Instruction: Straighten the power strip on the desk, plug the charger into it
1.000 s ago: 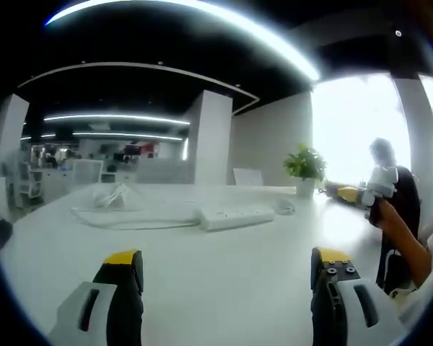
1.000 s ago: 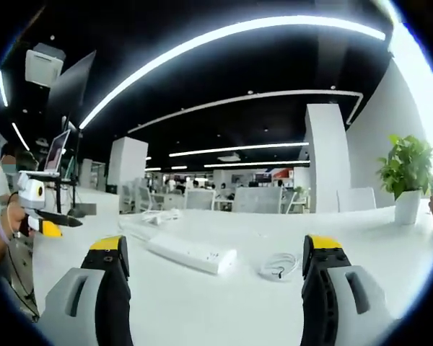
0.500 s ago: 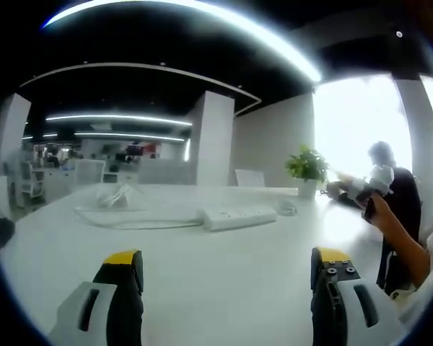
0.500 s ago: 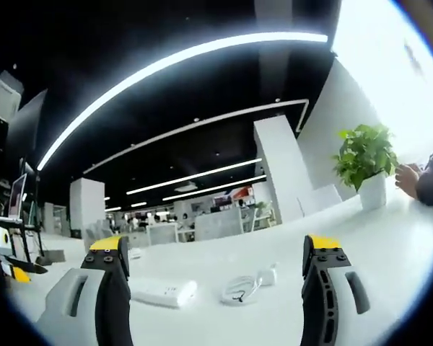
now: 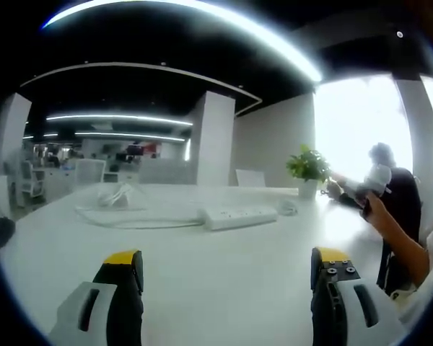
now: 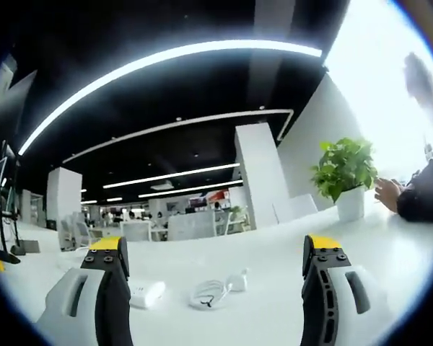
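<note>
A white power strip (image 5: 237, 216) lies on the white desk (image 5: 216, 281), well beyond my left gripper (image 5: 227, 277), whose jaws stand wide apart and empty. Its white cord (image 5: 130, 220) runs off to the left. In the right gripper view the power strip's end (image 6: 146, 292) peeks out beside the left jaw, and a white charger (image 6: 237, 280) with its coiled cable (image 6: 208, 293) lies next to it. My right gripper (image 6: 211, 277) is open above the desk, nothing held. The right gripper (image 5: 372, 180) also shows at the right of the left gripper view, in a person's hand.
A potted green plant (image 6: 344, 176) stands on the desk to the right, also seen as the plant (image 5: 307, 169) in the left gripper view. A seated person (image 5: 397, 194) is at the desk's far right edge. A bundle of clear wrapping (image 5: 115, 196) lies at the back left.
The right gripper view has swung right and tilted up: the power strip slid to the left edge, the charger moved left. The left gripper view has held still.
</note>
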